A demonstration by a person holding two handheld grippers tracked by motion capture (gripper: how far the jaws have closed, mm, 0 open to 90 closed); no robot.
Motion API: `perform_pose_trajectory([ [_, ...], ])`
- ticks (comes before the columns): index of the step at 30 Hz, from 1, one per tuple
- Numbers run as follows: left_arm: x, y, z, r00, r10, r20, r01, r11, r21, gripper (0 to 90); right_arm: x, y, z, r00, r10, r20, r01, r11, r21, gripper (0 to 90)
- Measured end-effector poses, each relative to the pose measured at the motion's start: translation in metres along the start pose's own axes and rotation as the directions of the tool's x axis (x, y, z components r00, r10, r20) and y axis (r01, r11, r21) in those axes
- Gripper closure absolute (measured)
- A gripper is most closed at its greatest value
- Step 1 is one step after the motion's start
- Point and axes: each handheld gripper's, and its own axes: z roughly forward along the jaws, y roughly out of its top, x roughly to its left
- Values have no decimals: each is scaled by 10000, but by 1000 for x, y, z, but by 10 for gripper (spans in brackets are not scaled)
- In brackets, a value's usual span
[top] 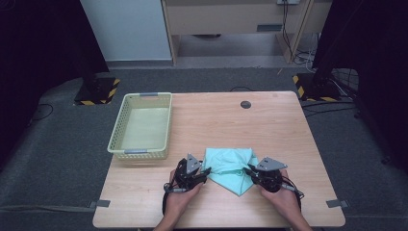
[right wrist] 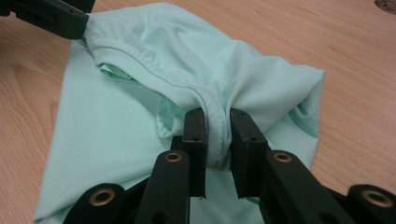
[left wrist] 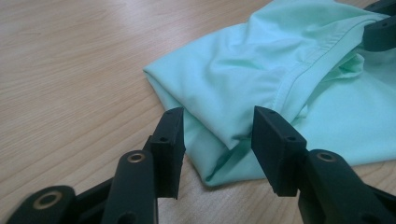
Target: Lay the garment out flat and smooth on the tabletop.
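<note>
Now | mint garment near tabletop front edge, between your grippers | right gripper fingers pinch its hem | left gripper fingers spread, fold edge just ahead between them

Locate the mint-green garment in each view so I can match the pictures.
High view: mint-green garment at the table's near edge, centre, between both tongs.
Left gripper view: upper right, folded corner between the open jaws.
Right gripper view: centre and left, hem pinched in the jaws.
Shared landmark: the stitched hem.
</note>
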Motion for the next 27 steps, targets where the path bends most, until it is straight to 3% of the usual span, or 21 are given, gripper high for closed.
perform_pose_trajectory([
  [4, -1, 1, 4, 9999, 121, 83, -122, 9998, 127, 558, 1, 0, -1, 10000, 6, -45, -6, 10000, 27, 784],
  [8, -2, 4, 8, 9991, 357, 214, -364, 9988, 342, 750, 3, -1, -2, 9999, -113, -64, 113, 9999, 38, 802],
  [12, -4, 6, 5, 9982, 570, 200, -573, 9982, 175, 846, 4, -1, -3, 9998, -185, -56, 185, 9998, 38, 812],
  [16, -6, 11, -1, 9976, 682, 97, -680, 9974, -220, 855, 5, 1, -5, 10000, -84, -53, 83, 9999, -68, 817],
  [19, -7, 11, -2, 9975, 703, 86, -701, 9972, -249, 858, 7, 3, -8, 9999, -114, -112, 113, 9999, -74, 821],
  [27, -14, 7, 1, 9938, 969, 542, -994, 9940, 466, 861, 9, 0, -10, 9994, -208, -277, 218, 9990, 380, 826],
])
